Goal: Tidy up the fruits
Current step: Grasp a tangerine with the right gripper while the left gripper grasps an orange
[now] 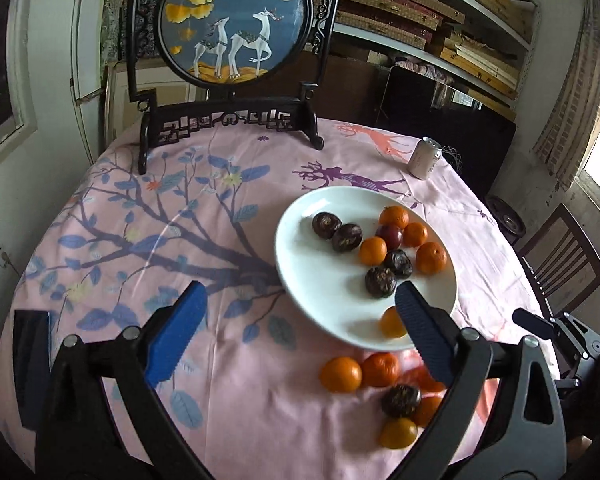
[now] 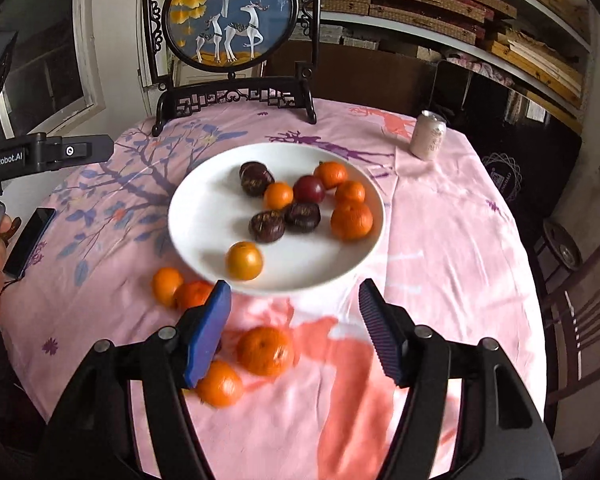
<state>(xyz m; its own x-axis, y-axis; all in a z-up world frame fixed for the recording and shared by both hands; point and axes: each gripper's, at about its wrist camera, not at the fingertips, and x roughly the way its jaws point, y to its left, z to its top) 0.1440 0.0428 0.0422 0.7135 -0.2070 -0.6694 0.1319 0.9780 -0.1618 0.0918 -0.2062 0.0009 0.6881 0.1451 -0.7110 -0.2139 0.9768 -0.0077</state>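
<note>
A round table under a pink cloth printed with blue-leaved branches [image 1: 180,216] stands before shelves of stacked boxes [image 1: 440,12]. A black-framed round deer painting [image 2: 232,20] and a pale drink can [image 2: 428,136] stand at its far side. The white ceramic plate [image 2: 204,216] holds oranges and dark passion fruits; several loose oranges [image 2: 265,350] lie on the cloth just beside it. The left gripper [image 1: 300,328] and the right gripper [image 2: 294,328] both stand released, holding nothing.

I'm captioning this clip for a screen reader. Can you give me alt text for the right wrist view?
A white plate of small oranges and dark purple fruits sits on a pink printed tablecloth, with the open, empty right tongs hovering before it. More oranges lie loose on the cloth nearby; a drink can and a round deer-painting screen stand behind.
</note>
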